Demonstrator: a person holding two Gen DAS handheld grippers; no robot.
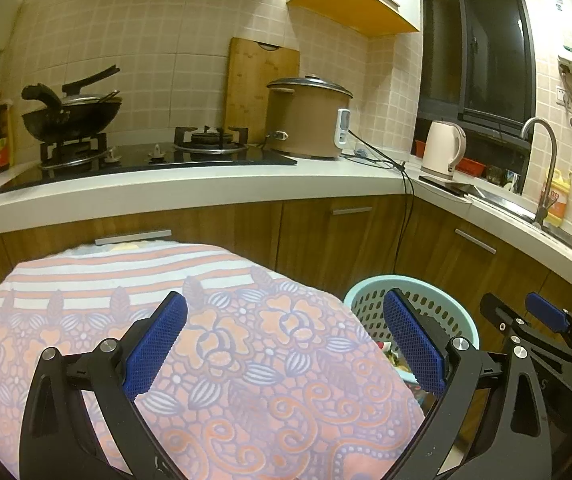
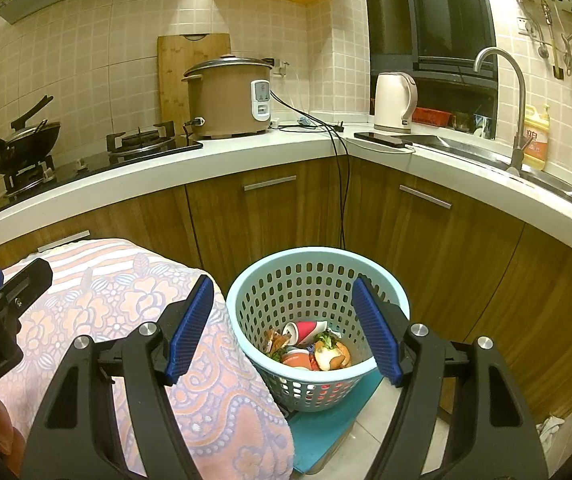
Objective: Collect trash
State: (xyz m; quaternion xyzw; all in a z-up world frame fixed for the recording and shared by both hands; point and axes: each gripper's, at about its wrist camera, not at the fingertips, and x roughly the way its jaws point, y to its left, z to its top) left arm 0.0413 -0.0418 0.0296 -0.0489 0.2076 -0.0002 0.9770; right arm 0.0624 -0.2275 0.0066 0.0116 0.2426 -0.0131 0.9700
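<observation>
A light blue perforated basket (image 2: 245, 300) stands on the floor beside a cloth-covered table (image 2: 125, 300). It holds trash (image 2: 310, 346): a red and white paper cup, food scraps and peels. My right gripper (image 2: 281, 328) is open and empty, above and in front of the basket. My left gripper (image 1: 286, 344) is open and empty, over the right part of the floral cloth (image 1: 245, 340). The basket (image 1: 366, 300) shows partly behind its right finger. The right gripper (image 1: 542, 320) also shows at the right edge of the left wrist view.
Wooden cabinets (image 2: 265, 216) and a white L-shaped counter (image 2: 245, 152) stand behind. On it are a gas stove with a wok (image 1: 69, 116), a rice cooker (image 2: 229, 96), a kettle (image 2: 394, 100), a phone (image 2: 382, 140) and a sink with faucet (image 2: 518, 112). Black cables (image 2: 342, 184) hang down behind the basket.
</observation>
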